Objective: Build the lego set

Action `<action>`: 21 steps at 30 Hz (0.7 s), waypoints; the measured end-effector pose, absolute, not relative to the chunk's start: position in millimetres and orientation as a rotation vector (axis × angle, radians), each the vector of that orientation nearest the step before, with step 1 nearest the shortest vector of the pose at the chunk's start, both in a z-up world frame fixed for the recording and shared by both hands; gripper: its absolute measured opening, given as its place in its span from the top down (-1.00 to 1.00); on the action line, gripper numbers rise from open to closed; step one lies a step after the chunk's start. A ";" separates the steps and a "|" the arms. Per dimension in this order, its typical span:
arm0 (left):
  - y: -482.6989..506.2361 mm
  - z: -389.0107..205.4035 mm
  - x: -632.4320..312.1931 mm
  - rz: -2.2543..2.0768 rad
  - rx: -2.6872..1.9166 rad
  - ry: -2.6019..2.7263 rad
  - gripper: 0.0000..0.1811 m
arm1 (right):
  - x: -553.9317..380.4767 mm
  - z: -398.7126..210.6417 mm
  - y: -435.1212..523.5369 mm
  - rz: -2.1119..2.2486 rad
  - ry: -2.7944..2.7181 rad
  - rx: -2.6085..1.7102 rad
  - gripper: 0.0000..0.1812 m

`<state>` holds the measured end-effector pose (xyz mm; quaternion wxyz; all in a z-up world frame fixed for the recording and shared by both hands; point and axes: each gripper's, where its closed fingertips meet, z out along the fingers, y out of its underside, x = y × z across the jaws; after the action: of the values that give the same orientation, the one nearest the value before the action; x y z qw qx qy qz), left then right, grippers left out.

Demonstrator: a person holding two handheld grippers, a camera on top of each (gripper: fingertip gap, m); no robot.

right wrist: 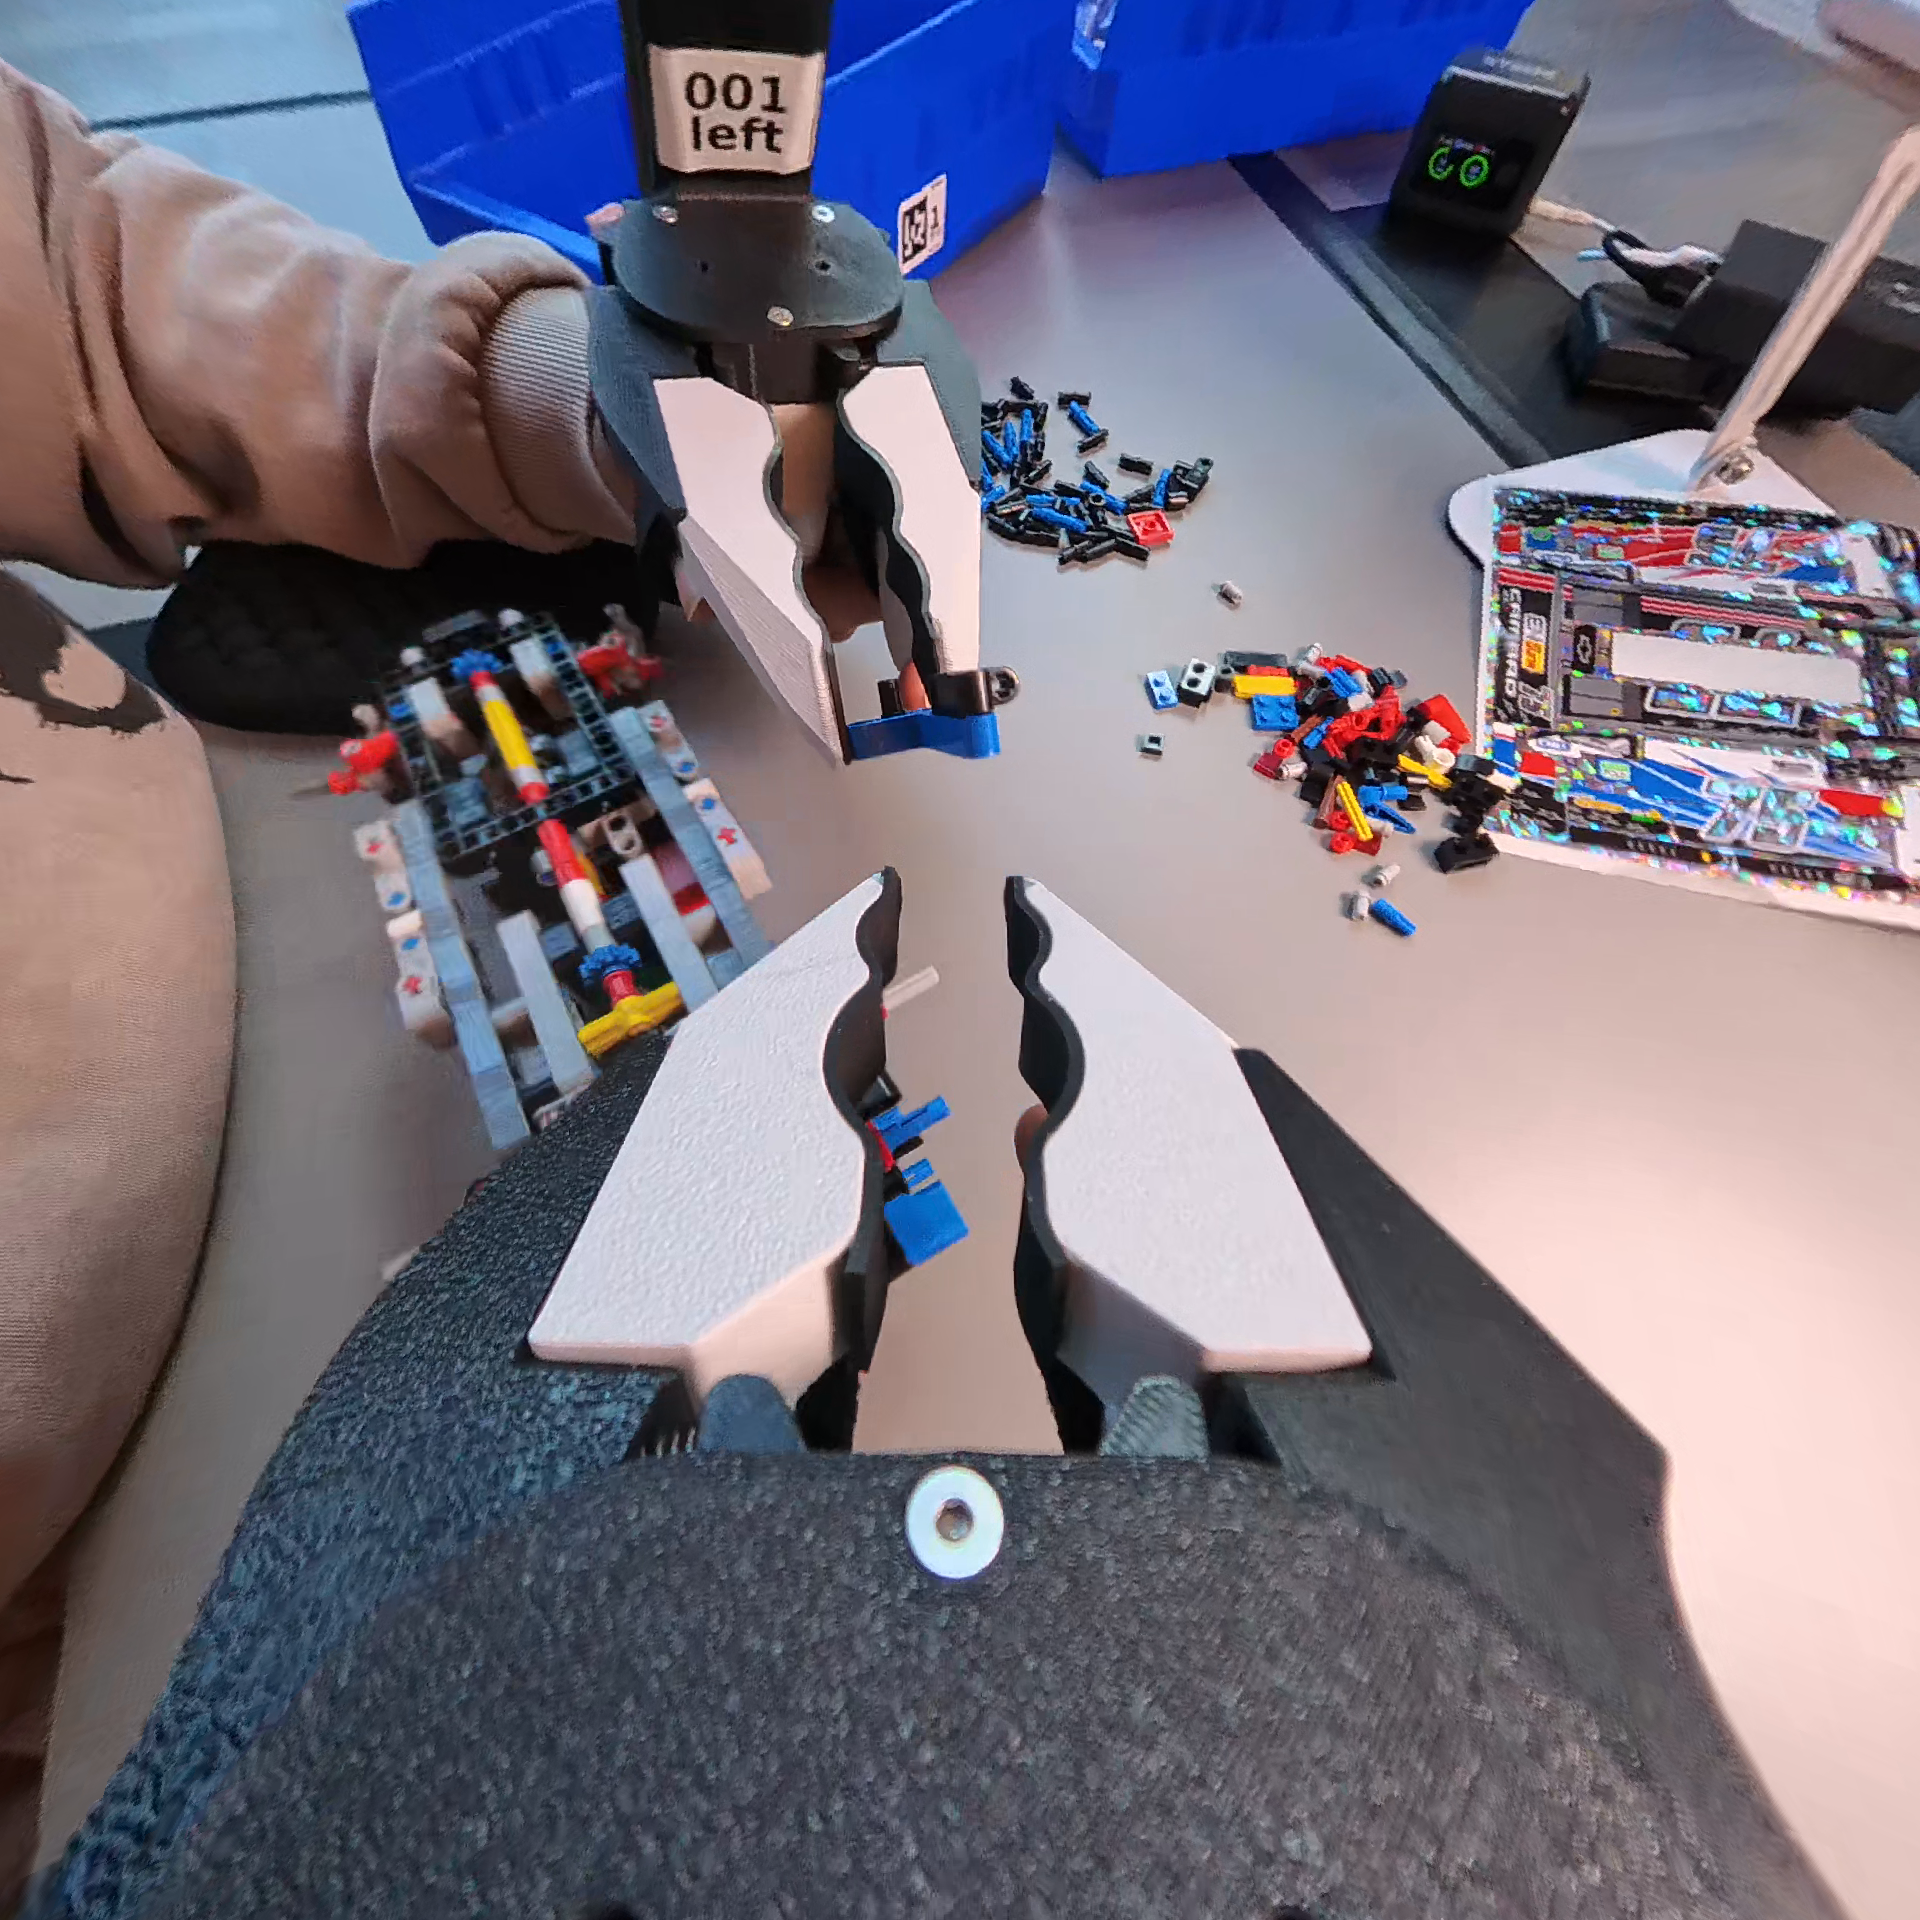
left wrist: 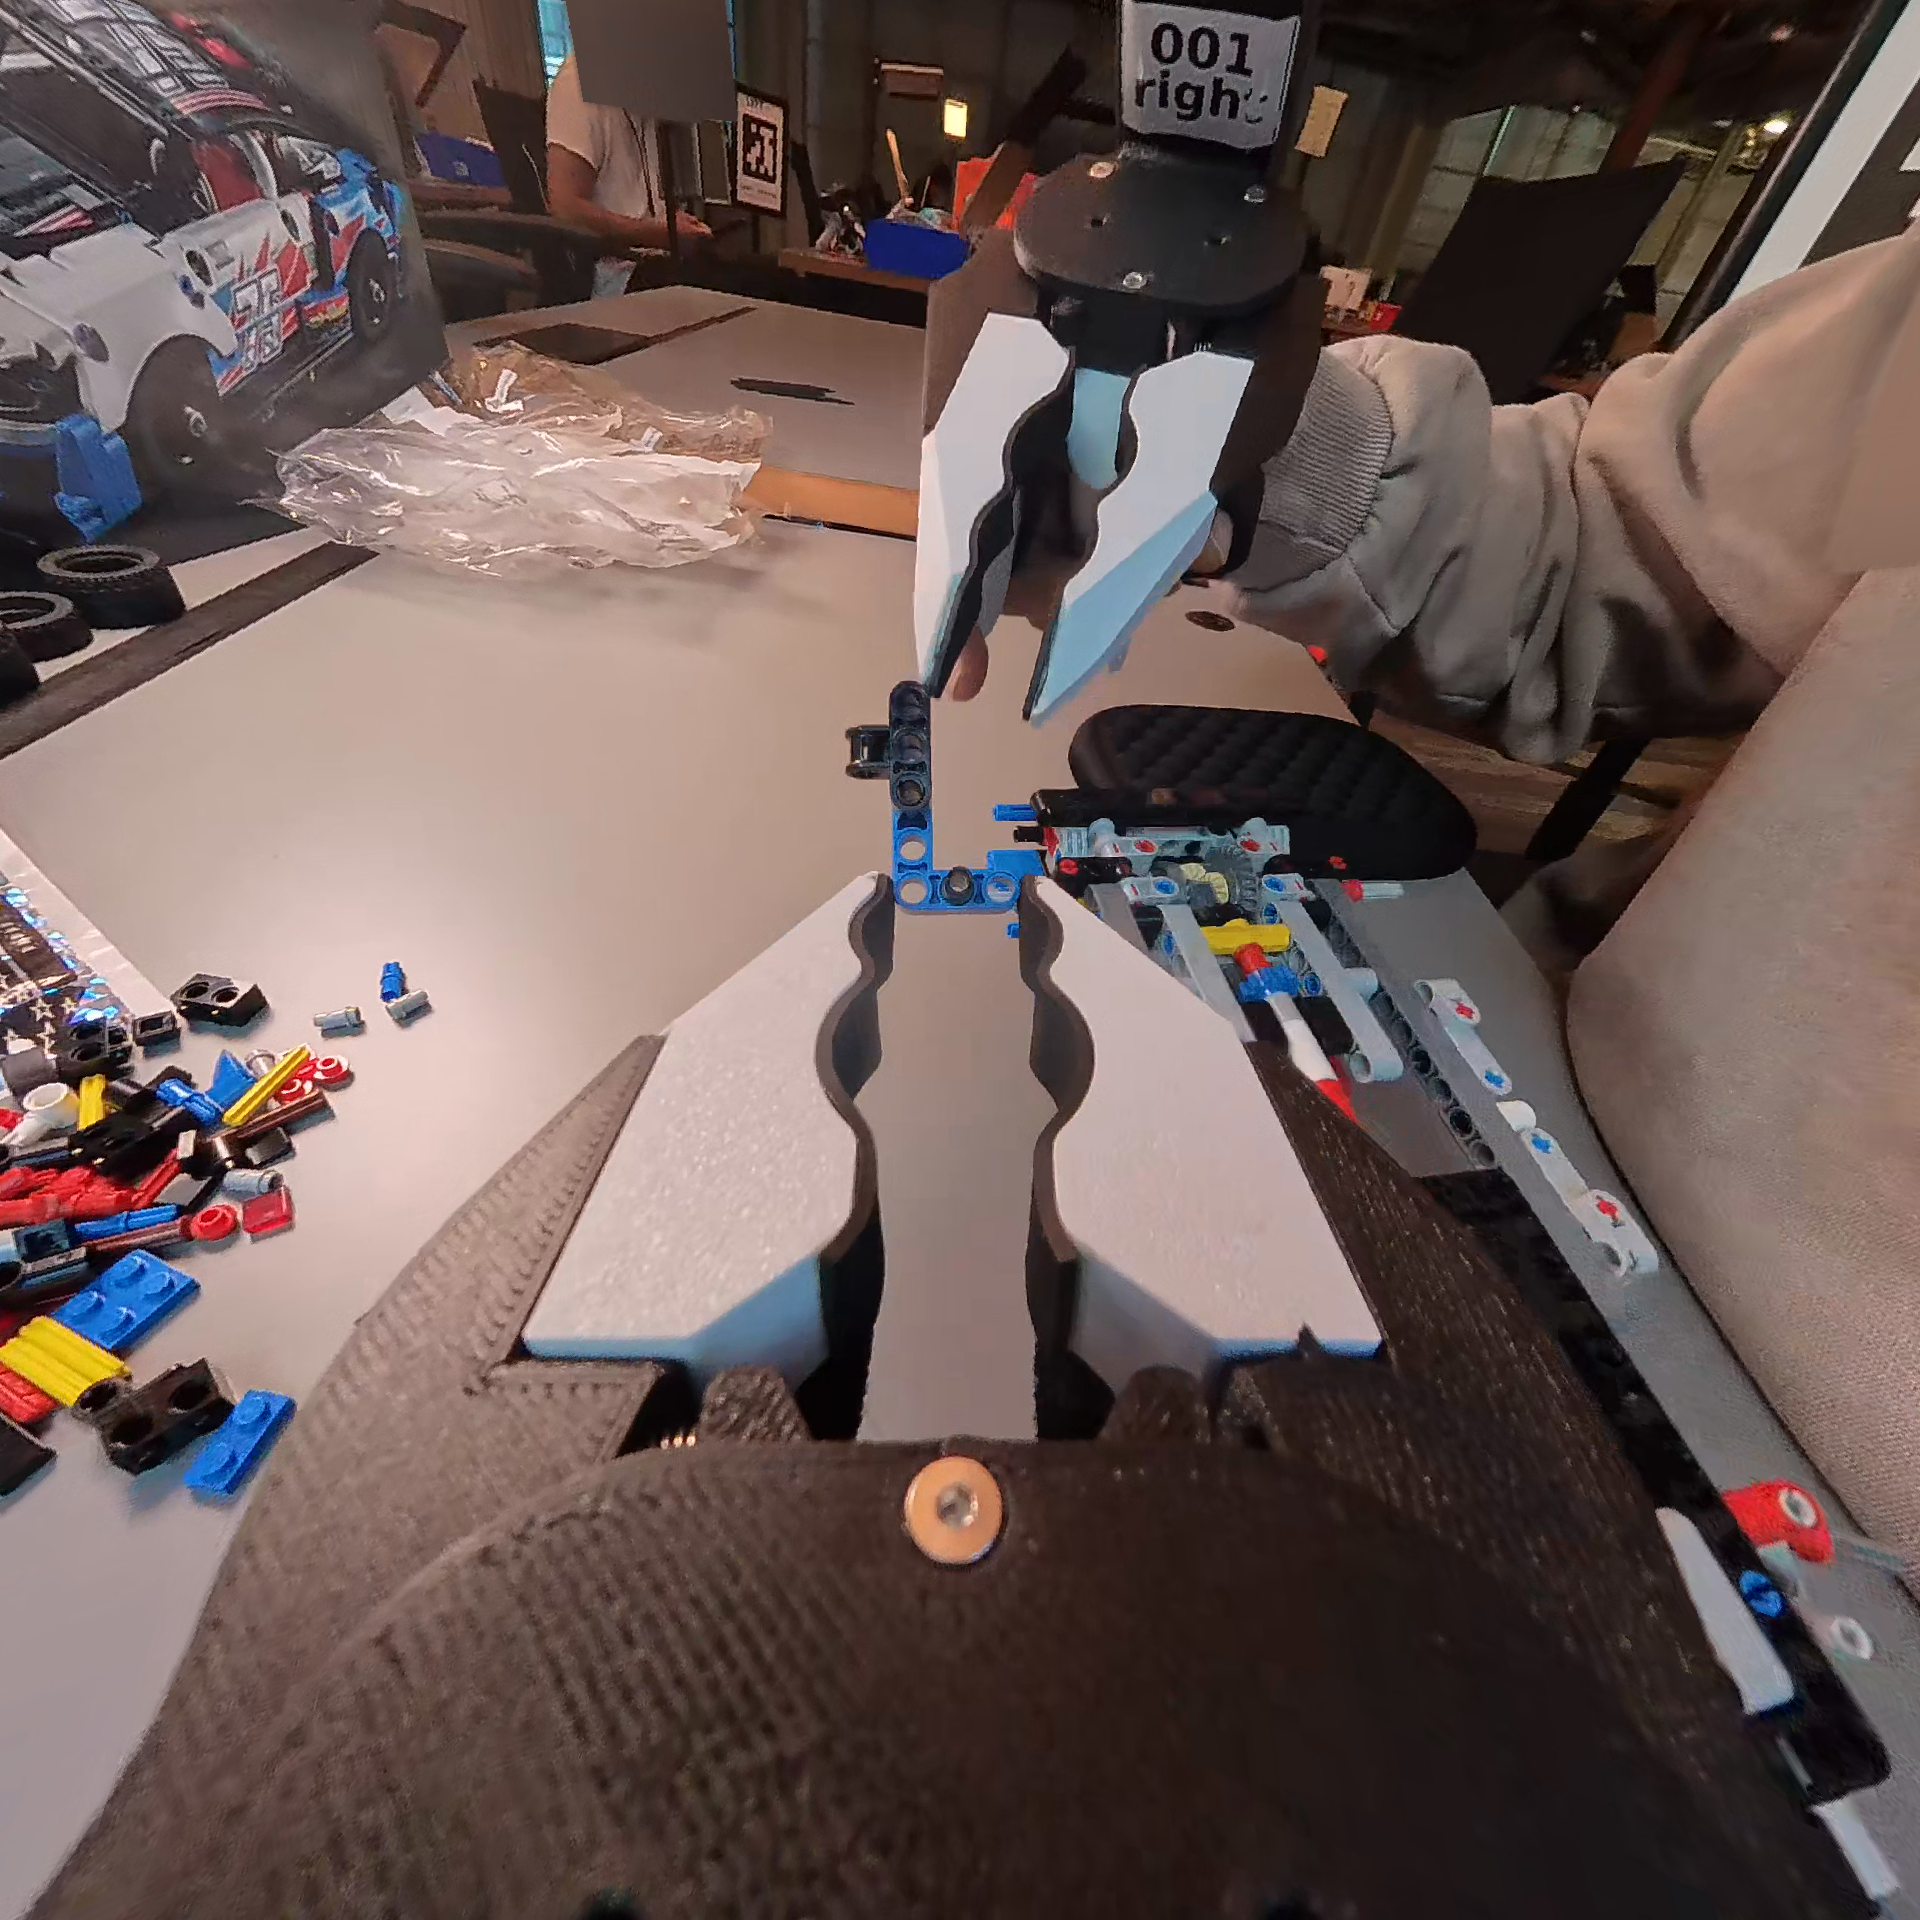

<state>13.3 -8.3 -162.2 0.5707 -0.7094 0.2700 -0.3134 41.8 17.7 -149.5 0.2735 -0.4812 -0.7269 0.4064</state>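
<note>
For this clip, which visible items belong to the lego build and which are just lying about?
In the job:
- blue L-shaped beam, gripped by the left gripper
- right gripper, open
- part-built chassis
- loose mixed pieces
- sticker sheet

Lying about:
- plastic bag
- blue bins
- small black device

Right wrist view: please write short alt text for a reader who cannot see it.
The left gripper holds a small blue and black lego piece above a grey table. The open right gripper faces it, with a half-built lego chassis to the left.
</note>
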 end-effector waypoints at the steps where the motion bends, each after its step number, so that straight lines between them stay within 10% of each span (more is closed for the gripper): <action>1: -8.1 -163.1 12.5 -0.741 -1.667 0.630 0.76 | 47.4 -149.5 22.6 1.087 -1.935 -1.333 0.79; 14: -9.0 -160.0 10.6 -0.789 -1.660 0.601 0.76 | 146.8 -195.8 -10.0 1.357 -1.948 -1.804 0.35; 21: -16.6 -159.8 14.6 -0.857 -1.670 0.620 0.76 | 138.1 -212.0 -40.8 1.734 -1.906 -1.922 0.77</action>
<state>14.6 -16.6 -159.8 0.5499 -0.7056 0.2617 -0.3622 138.1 -40.8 -212.0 -0.0367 -0.5974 -0.5925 0.5391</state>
